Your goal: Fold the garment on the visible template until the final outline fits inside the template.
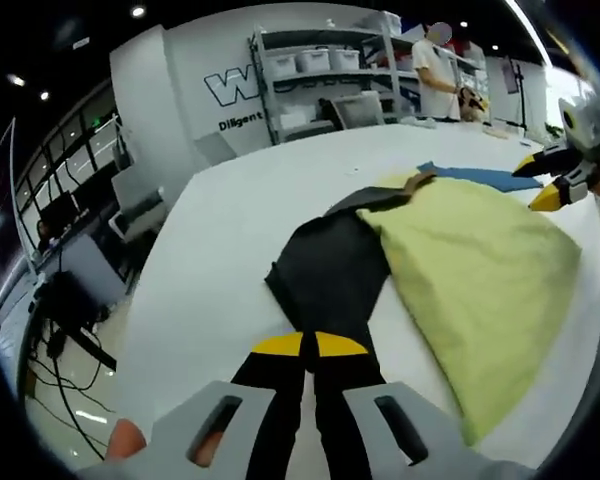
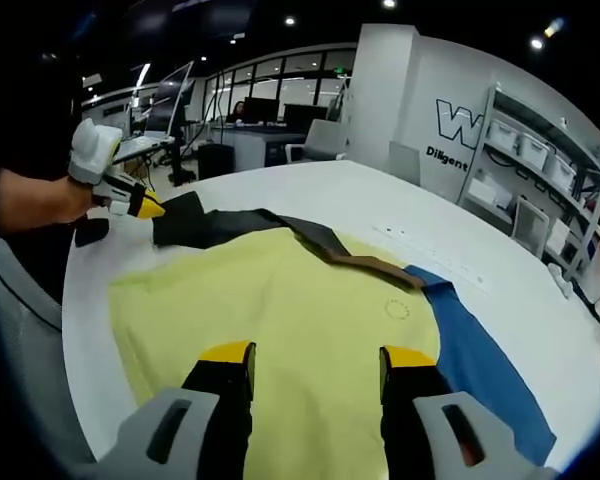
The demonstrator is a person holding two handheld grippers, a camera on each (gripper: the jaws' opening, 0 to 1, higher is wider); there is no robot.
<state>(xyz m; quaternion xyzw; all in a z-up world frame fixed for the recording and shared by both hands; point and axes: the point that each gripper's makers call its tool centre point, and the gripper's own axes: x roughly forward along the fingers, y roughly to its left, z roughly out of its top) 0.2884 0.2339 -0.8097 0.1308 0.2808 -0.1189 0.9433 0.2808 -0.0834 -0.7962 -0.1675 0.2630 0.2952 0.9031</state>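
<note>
A pale yellow garment [image 1: 470, 270] [image 2: 280, 300] lies spread on the white table [image 1: 230, 230] [image 2: 380, 195]. It has a black part [image 1: 330, 265] [image 2: 205, 228] and a brown strip [image 1: 415, 182] [image 2: 355, 258]. A blue sheet [image 1: 480, 176] [image 2: 480, 365] lies flat under its far side. My left gripper [image 1: 308, 345] [image 2: 145, 208] is shut, and the black cloth runs in between its yellow tips. My right gripper [image 2: 319, 355] [image 1: 538, 182] stands open just above the yellow cloth, holding nothing.
Shelves with white bins [image 1: 320, 70] [image 2: 520, 150] stand behind the table, and a person [image 1: 435, 70] stands by them. Chairs and cables [image 1: 90, 300] sit past the table's left edge. Office desks [image 2: 250, 125] lie beyond. A hand [image 2: 40, 200] holds the left gripper.
</note>
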